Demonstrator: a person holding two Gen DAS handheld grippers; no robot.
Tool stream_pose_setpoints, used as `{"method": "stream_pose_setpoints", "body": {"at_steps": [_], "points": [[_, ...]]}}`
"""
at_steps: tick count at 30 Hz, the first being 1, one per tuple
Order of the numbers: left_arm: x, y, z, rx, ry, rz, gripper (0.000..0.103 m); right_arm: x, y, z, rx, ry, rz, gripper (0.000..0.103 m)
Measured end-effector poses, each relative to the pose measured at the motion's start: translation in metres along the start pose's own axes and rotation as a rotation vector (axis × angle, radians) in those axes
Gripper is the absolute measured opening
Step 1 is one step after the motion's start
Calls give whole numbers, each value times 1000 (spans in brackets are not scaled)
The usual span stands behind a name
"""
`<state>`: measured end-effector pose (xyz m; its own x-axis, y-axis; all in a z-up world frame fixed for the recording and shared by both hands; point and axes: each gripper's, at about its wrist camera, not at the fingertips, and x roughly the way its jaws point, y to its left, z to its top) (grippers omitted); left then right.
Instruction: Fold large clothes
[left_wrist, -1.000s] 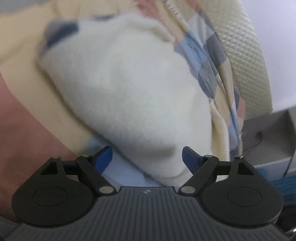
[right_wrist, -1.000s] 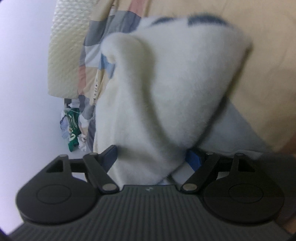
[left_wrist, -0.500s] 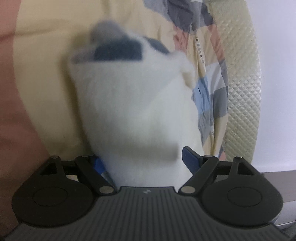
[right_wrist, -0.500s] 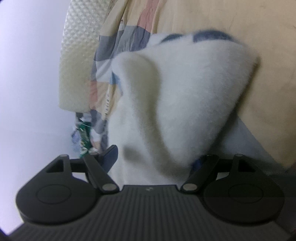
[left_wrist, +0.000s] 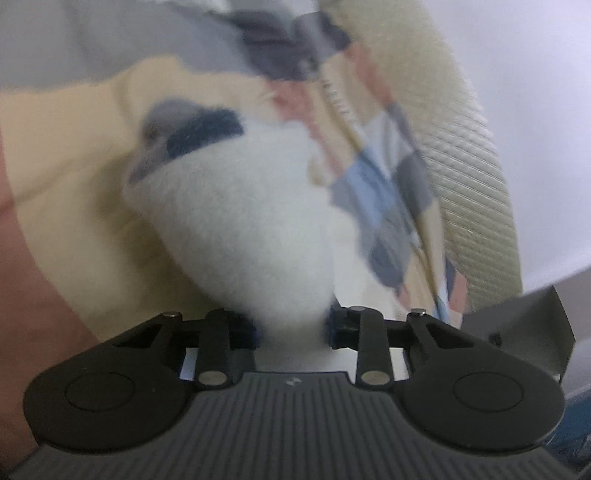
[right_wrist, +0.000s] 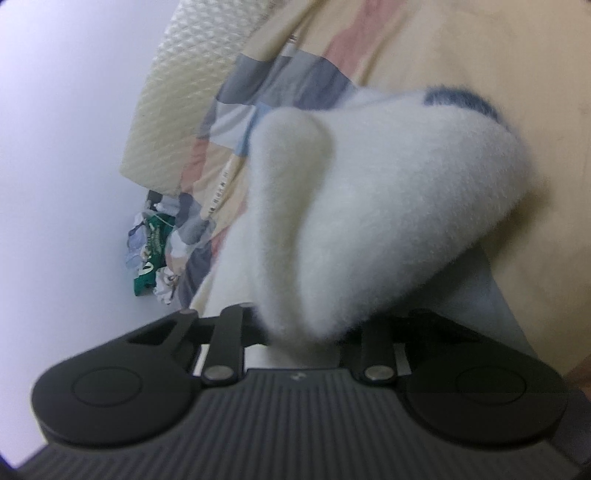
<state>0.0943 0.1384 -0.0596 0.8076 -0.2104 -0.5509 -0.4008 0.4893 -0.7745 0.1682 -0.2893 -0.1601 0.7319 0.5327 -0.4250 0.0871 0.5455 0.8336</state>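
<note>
While the left wrist view is smeared with blur, the left gripper (left_wrist: 293, 330) can be seen angled downward toward the bed, its jaws closing on a bunched end of the white fleece garment (left_wrist: 243, 229); the blue pads (left_wrist: 334, 326) press into the fabric from both sides. The garment rises away from the grip as a thick cone, ending in a dark blue band (left_wrist: 201, 133) at its far end, and it lies over the pale yellow bedsheet (left_wrist: 74, 177). To the right hangs a patchwork quilt (left_wrist: 388, 192) against a cream quilted mattress edge (left_wrist: 469, 155), with a grey box (left_wrist: 532, 332) near the lower right.

In the right wrist view, the right gripper (right_wrist: 299, 332) also tilts down, rolled so the scene leans. Its jaws are closing on another fold of the same garment (right_wrist: 369, 221), and the fleece fills the gap and hides the pads. The cloth bulges up and to the right over the yellow sheet (right_wrist: 498, 66). The quilt (right_wrist: 258, 92) and mattress edge (right_wrist: 177, 110) lie at upper left, with a crumpled green packet (right_wrist: 153, 258) by the wall.
</note>
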Motion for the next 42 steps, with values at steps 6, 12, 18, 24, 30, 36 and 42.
{"method": "stream_pose_setpoints", "body": {"at_steps": [6, 12, 18, 24, 30, 36, 42], "points": [[-40, -28, 2, 61, 15, -15, 34, -38, 34, -1, -62, -25, 25, 29], [-99, -42, -10, 149, 71, 5, 34, -84, 52, -20, -85, -25, 9, 29], [-130, -24, -29, 163, 132, -16, 35, -123, 56, -42, -141, -40, -6, 30], [-120, -7, -31, 150, 187, -23, 55, -117, 46, -48, -157, -23, -46, 36], [-121, -15, -24, 159, 152, -110, 64, -125, 58, -46, -214, -42, -14, 40], [-110, -30, -10, 154, 129, -165, 64, -118, 69, -29, -244, -52, 19, 41], [-91, -50, 5, 195, 94, -183, 64, -104, 81, -8, -249, -54, 40, 42]]}}
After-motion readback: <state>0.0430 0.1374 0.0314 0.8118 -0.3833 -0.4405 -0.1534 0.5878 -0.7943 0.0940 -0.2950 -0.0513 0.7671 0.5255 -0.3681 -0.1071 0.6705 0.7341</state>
